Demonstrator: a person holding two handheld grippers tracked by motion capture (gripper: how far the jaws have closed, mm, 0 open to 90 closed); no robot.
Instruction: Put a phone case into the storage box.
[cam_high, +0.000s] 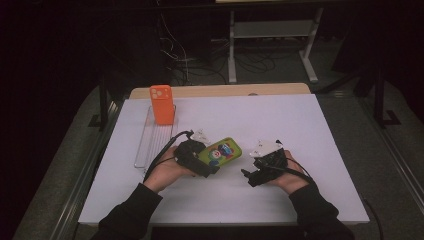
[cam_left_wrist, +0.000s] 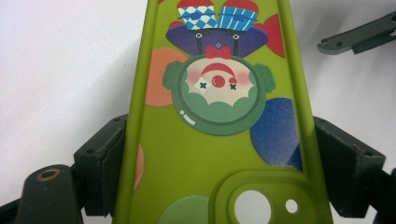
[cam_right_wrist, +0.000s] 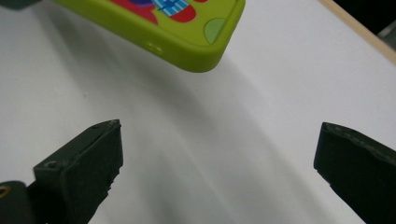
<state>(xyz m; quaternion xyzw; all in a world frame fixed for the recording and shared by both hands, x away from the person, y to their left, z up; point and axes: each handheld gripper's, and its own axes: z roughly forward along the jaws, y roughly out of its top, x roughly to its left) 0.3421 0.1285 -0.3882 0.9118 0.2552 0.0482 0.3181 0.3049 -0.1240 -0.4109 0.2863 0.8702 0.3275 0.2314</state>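
Left gripper view: left tongs (cam_left_wrist: 219, 163) clamp green phone case (cam_left_wrist: 215, 140) by its long edges, lifted off counter (cam_high: 300, 130). Right tongs (cam_right_wrist: 219, 163) spread wide nearby, likely ready to receive it.

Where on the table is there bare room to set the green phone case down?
The white table is bare right of the orange case and beyond the right gripper, and along the near edge. It is crowded by the rack and the left gripper holding the green case.
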